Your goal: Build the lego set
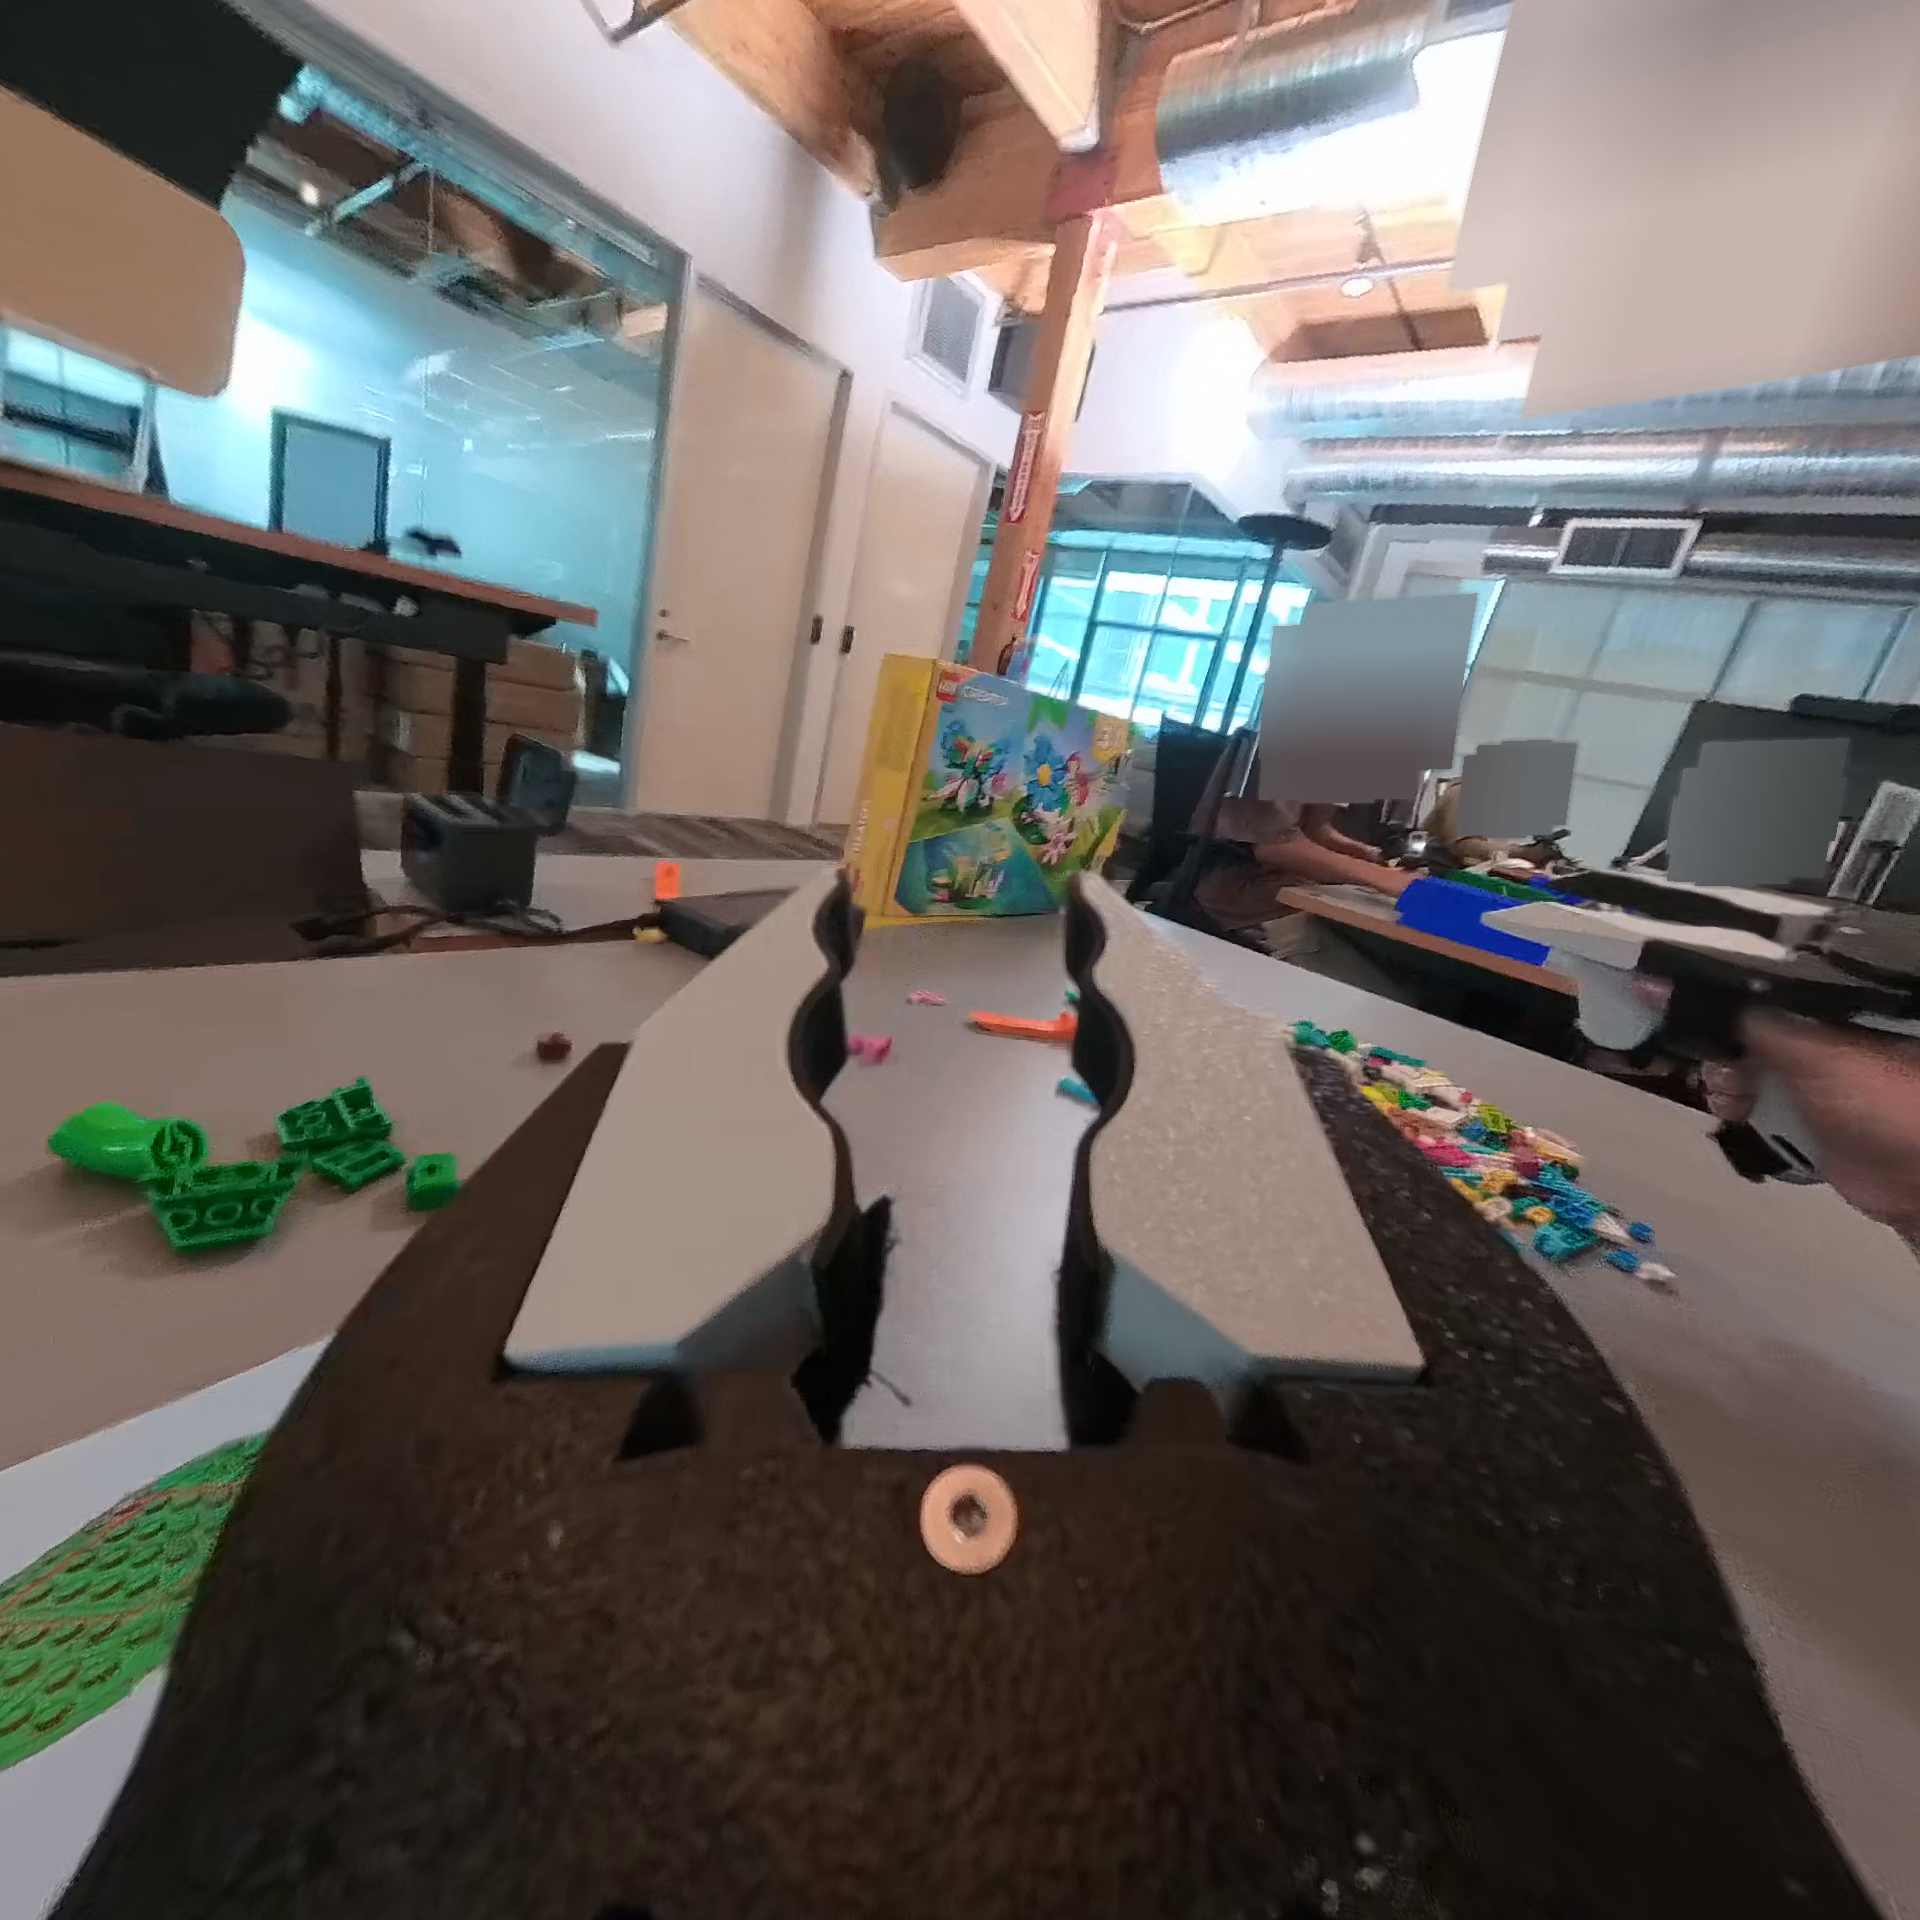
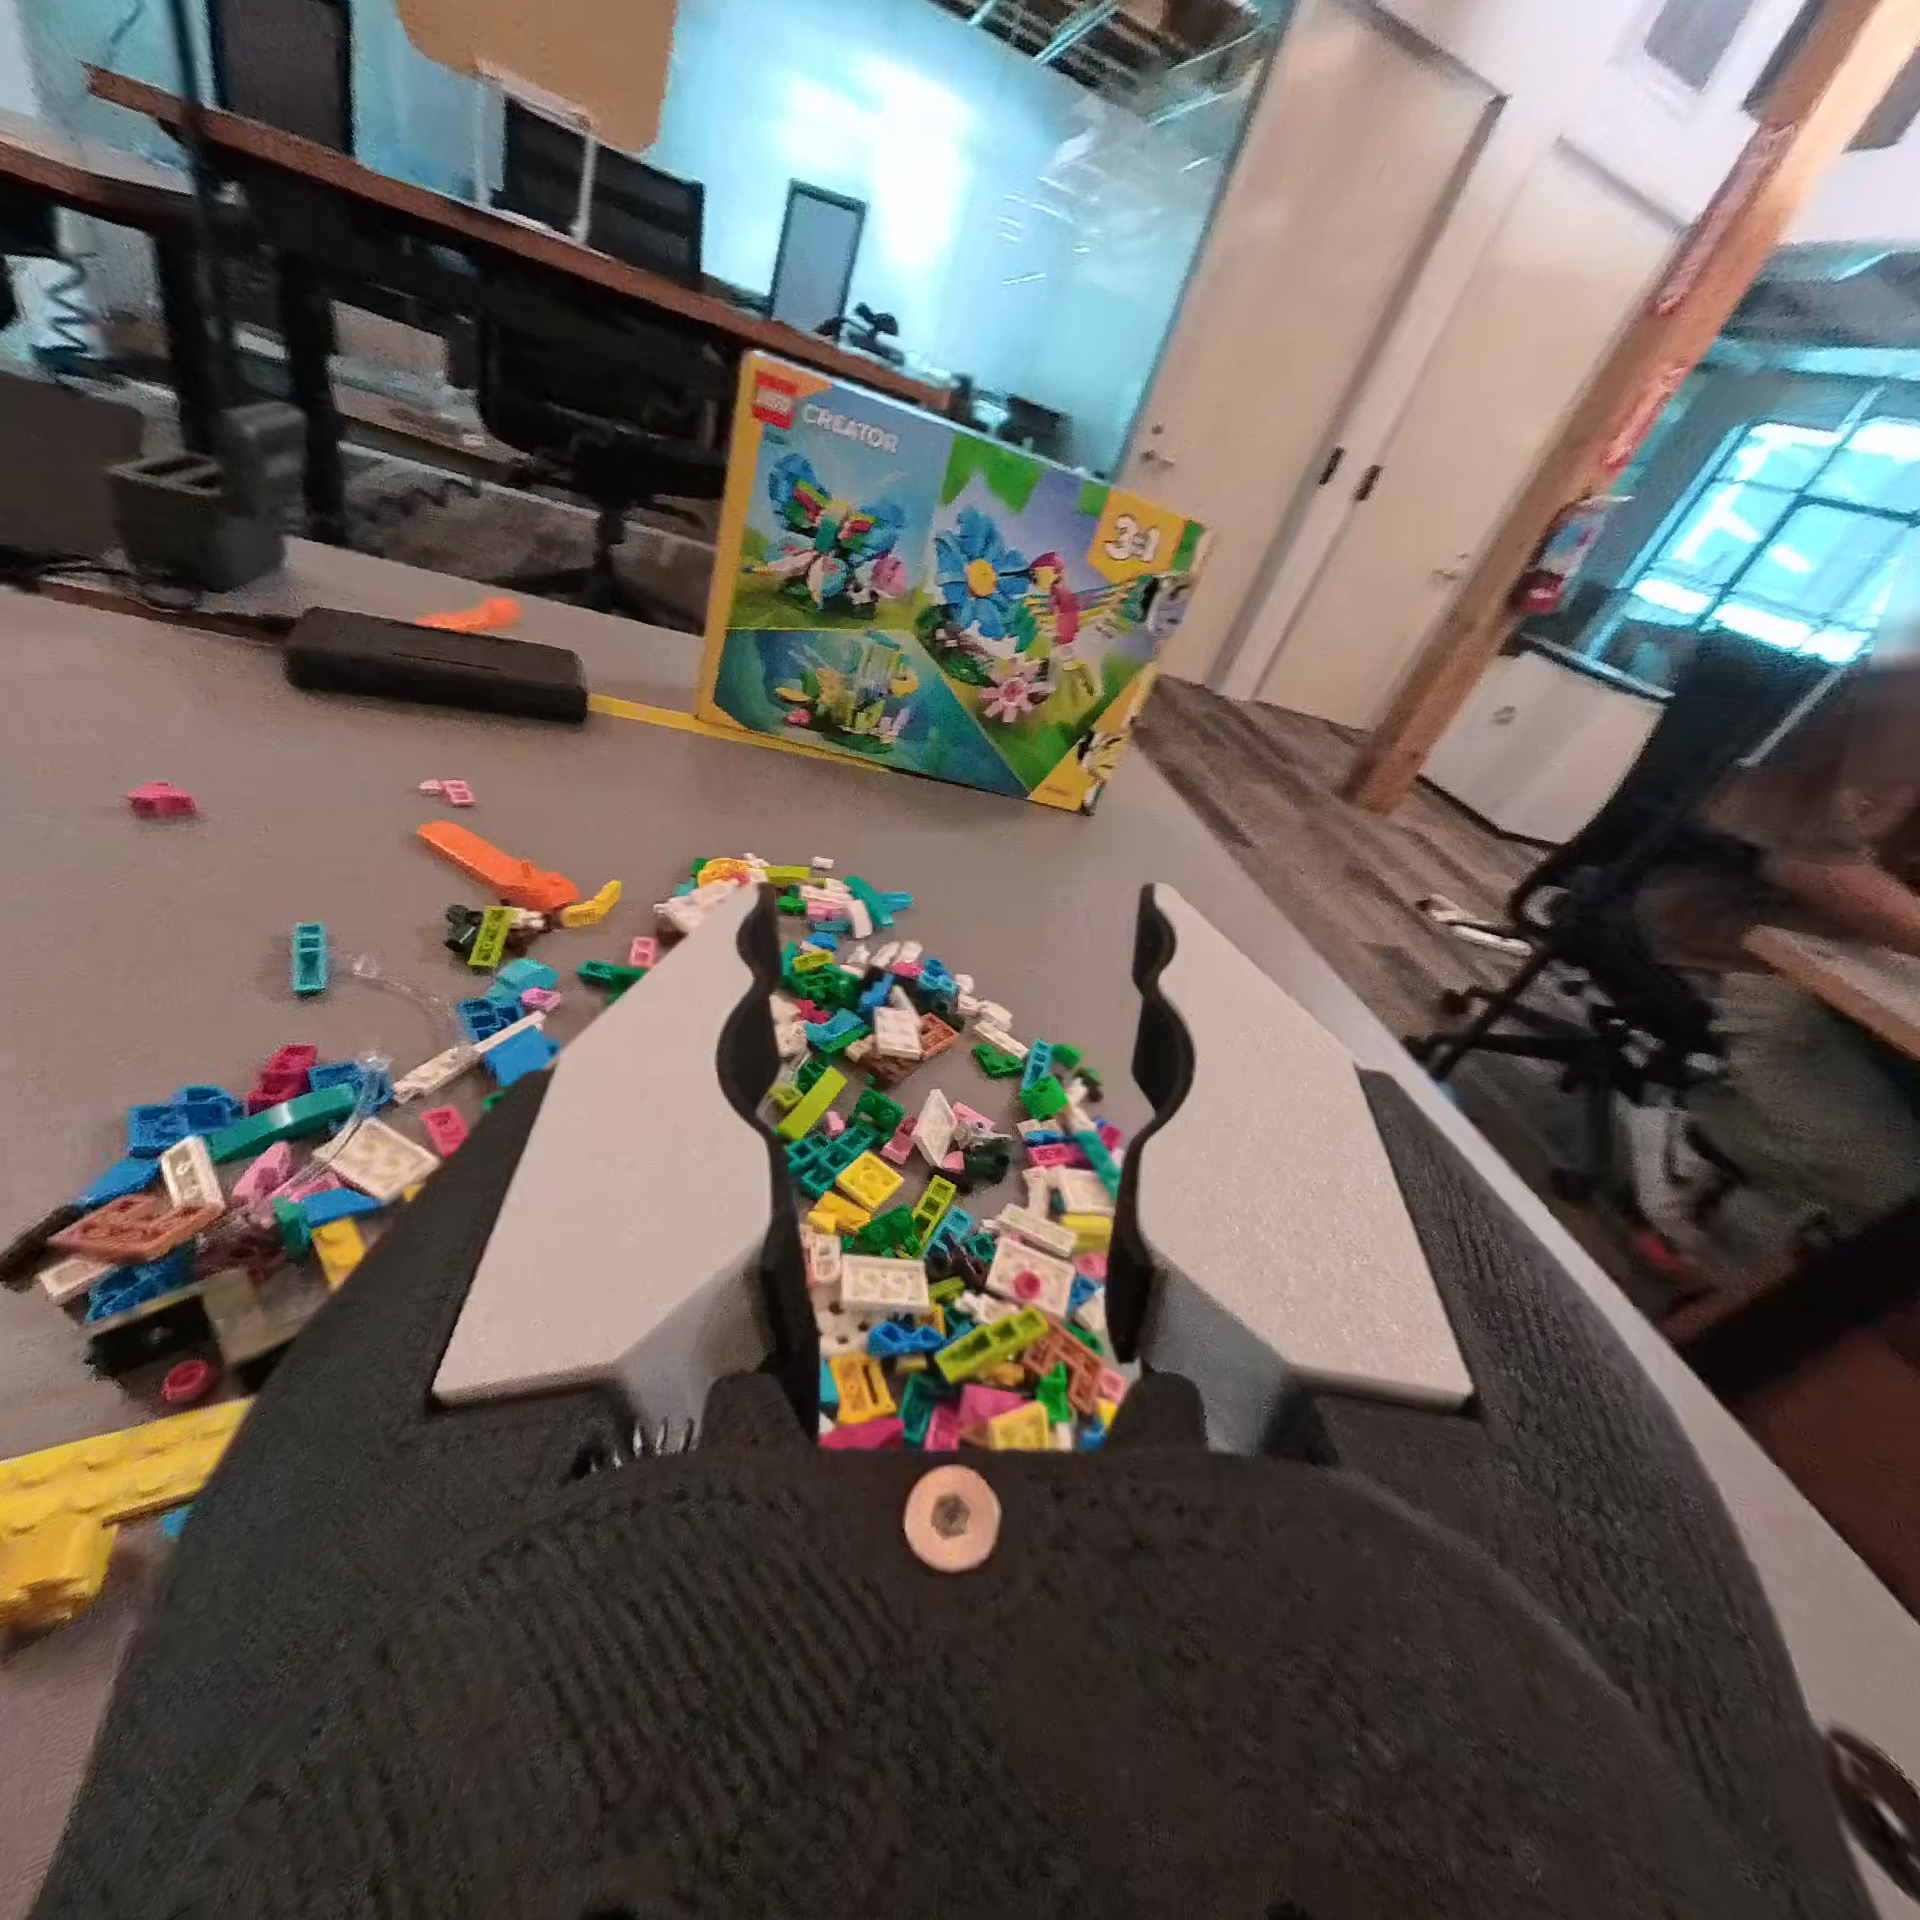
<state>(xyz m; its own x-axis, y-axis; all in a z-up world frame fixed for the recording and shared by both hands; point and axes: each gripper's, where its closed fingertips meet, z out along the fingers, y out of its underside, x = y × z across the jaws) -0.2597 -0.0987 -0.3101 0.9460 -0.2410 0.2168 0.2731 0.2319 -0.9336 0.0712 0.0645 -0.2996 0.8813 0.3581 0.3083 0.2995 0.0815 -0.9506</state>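
My left gripper (image 1: 961,904) is open and empty, held above the grey table (image 1: 312,1060). A small group of green bricks (image 1: 239,1164) lies to its left. An open instruction booklet (image 1: 94,1621) with a green picture lies at the lower left. My right gripper (image 2: 956,914) is open and empty, hovering over a big pile of mixed small coloured bricks (image 2: 935,1195). That pile (image 1: 1475,1132) also shows at the right of the left wrist view, with the right gripper (image 1: 1662,945) held by a hand beyond it. An orange brick separator (image 2: 499,862) lies left of the pile.
The set's box (image 2: 935,592) stands upright at the far end of the table. A black flat case (image 2: 436,665) lies left of it. Yellow plates (image 2: 94,1496) lie at the near left. The table edge runs close on the right (image 2: 1455,1091), with chairs and seated people beyond. Across from one pair of fingers to the other is roughly 35 cm. The left gripper is farther from the orange brick separator (image 2: 499,862), some 30 cm, than the right, some 25 cm.
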